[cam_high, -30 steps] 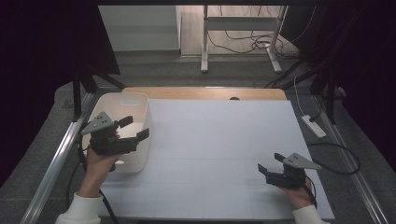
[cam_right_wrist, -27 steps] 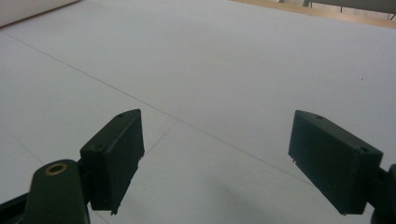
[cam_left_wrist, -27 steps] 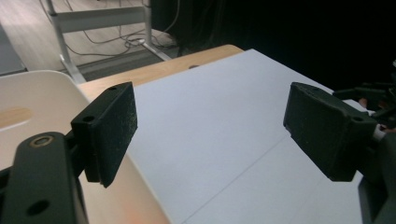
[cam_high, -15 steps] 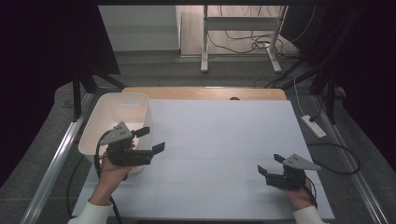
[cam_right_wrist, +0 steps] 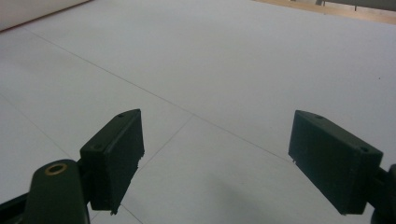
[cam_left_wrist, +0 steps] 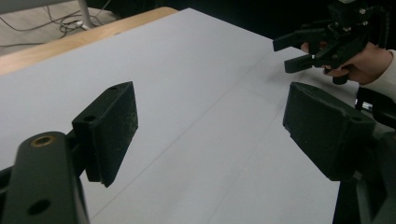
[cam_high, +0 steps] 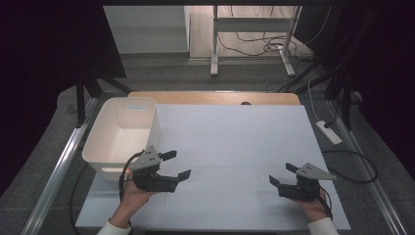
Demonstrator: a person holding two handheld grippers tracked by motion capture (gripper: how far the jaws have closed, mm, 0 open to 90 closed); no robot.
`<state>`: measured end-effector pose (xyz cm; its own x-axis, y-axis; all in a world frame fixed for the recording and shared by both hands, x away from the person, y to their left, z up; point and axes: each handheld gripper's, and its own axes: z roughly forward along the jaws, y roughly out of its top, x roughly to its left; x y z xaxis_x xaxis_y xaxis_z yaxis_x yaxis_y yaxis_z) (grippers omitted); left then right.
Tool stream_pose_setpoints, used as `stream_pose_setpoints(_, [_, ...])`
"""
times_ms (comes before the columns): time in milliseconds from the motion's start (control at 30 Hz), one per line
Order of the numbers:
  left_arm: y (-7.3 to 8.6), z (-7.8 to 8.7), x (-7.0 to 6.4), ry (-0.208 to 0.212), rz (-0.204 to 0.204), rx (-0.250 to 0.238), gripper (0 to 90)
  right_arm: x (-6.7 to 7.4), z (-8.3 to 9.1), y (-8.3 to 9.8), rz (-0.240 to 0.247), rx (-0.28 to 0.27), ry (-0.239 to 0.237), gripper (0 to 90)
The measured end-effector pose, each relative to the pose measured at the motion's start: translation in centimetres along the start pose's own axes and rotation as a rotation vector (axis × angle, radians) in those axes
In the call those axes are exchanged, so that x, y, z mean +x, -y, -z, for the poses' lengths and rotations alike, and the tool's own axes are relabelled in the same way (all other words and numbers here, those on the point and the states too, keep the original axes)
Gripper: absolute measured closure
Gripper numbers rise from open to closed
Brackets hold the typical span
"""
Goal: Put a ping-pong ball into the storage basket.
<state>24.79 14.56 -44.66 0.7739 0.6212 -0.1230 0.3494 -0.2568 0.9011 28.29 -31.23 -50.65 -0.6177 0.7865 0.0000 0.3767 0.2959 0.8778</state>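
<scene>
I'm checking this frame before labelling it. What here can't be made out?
- Bin: its near inner wall is hidden by its own rim in the high view.
- Left gripper: the hand beneath it is mostly covered by the gripper's body, high view.
- Right gripper: cut off by the top edge in the left gripper view.
- Dark spot on the wooden edge: too small to identify.
</scene>
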Motion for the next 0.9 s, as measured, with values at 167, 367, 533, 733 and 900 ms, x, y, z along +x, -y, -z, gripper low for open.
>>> stream_pose_setpoints(167, [1.1, -0.5, -0.1, 0.001, 0.003, 0.011, 19.3, 0.1, 0.0, 0.1, 0.0, -0.002, 0.0, 18.1])
stream_pose_setpoints(367, [3.1, -1.3, -0.1, -0.003, -0.002, 0.049, 19.4, 0.0, 0.1, 0.3, 0.005, 0.001, -0.004, 18.1])
stream_pose_setpoints(533, [4.3, -1.8, 0.2, -0.024, -0.011, 0.076, 19.1, 0.1, 0.1, 0.3, 0.013, -0.001, -0.009, 18.0])
stream_pose_setpoints(733, [5.6, -1.3, 0.7, -0.048, -0.002, 0.073, 19.2, 0.1, 0.1, 0.4, 0.012, 0.002, -0.014, 18.1])
stream_pose_setpoints(900, [6.8, -0.9, 1.0, -0.059, 0.015, 0.073, 19.3, 0.2, 0.1, 0.5, 0.011, 0.007, -0.023, 18.1])
